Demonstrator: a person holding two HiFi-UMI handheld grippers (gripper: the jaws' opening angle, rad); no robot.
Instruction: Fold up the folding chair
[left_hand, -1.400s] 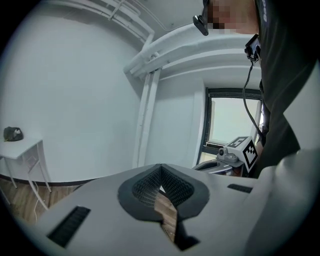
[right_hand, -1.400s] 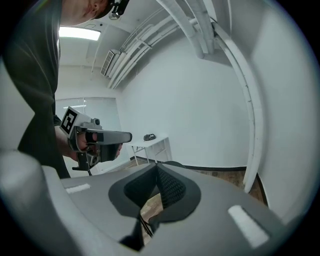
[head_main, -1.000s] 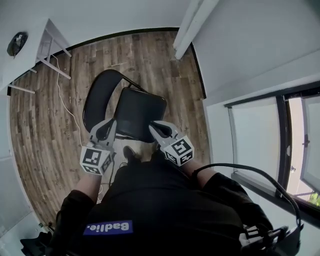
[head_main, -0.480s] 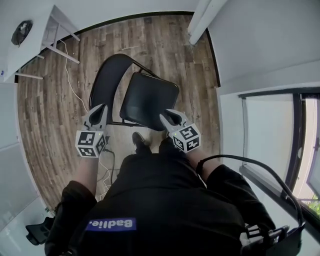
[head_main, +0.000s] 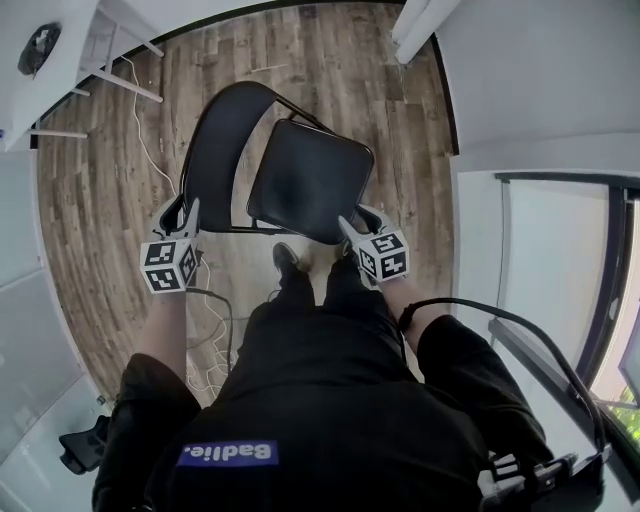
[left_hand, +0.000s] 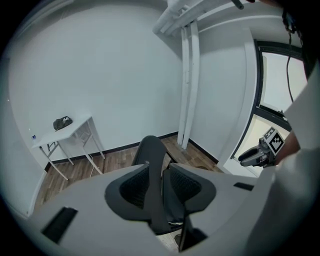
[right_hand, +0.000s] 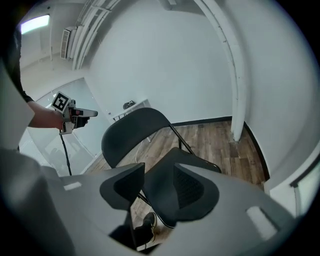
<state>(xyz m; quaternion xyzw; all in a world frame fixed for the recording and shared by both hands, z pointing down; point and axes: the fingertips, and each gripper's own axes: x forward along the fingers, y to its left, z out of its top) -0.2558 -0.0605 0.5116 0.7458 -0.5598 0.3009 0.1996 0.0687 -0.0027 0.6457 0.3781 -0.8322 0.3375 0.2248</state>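
On the wood floor (head_main: 100, 200), just ahead of the person's shoe (head_main: 285, 258), the folding chair (head_main: 290, 175) is seen standing unfolded, seat (head_main: 318, 185) level. Left gripper (head_main: 180, 213) is held at the backrest (head_main: 222, 150) side edge, right gripper (head_main: 357, 222) at the seat's front corner. Both sets of jaws have just been opening and stand apart, nothing clamped. The backrest edge seems lined up in the left gap, contact unclear. Chair is judged stiff, metal-framed, fairly heavy, smooth. Hold is best taken on backrest rim and seat front edge; hinges could pinch.

We see a black folding chair (head_main: 310, 180) on brown wood-grain floor (head_main: 90, 220); our left gripper (head_main: 180, 214) and right gripper (head_main: 360, 222) carry black-and-white square markers.
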